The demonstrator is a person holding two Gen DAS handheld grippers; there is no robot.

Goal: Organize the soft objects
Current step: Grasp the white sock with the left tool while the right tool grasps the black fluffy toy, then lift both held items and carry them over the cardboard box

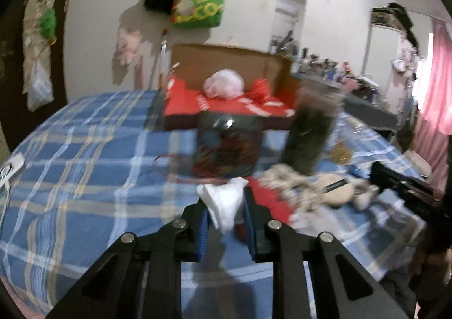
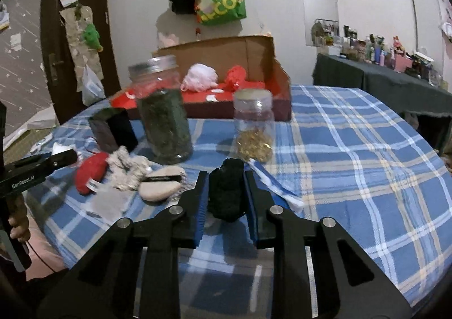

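Left gripper [image 1: 224, 207] is clamped on a white cloth [image 1: 223, 206] — blue pads press it from both sides, and the cloth bunches up above the fingertips and hangs a little below them. Left wrist view is blurred. Just behind the cloth, on the blue checked bedspread [image 1: 84, 155], lies a red soft toy [image 1: 268, 200], partly hidden by the right finger.

Right gripper [image 2: 224, 191] is clamped on a black fuzzy lump [image 2: 226, 191], which stands upright between the pads with its lower end near the bedspread; whether it touches the fabric cannot be told. A blue-and-white striped cloth [image 2: 278, 186] lies just right of the gripper, running under its right finger.

Left of the right gripper, on the bedspread: a beige slipper-like item [image 2: 159, 187], a grey crumpled rag [image 2: 127, 169] touching it, and the red toy beside the rag. Behind them stand a tall jar of dark green stuff [image 2: 163, 118] with a metal lid, a small dark box [image 2: 113, 129] to its left, and a shorter clear jar [image 2: 254, 124] with golden bits at the bottom, to the right.

At the back of the bed sits an open cardboard box [image 2: 226, 53] with a red lining — a pink fluffy ball [image 2: 199, 77] and a red bundle [image 2: 236, 77] sit inside it, side by side.

The left gripper's body shows at the left edge of the right wrist view, with a hand [image 2: 18, 227] gripping its handle.
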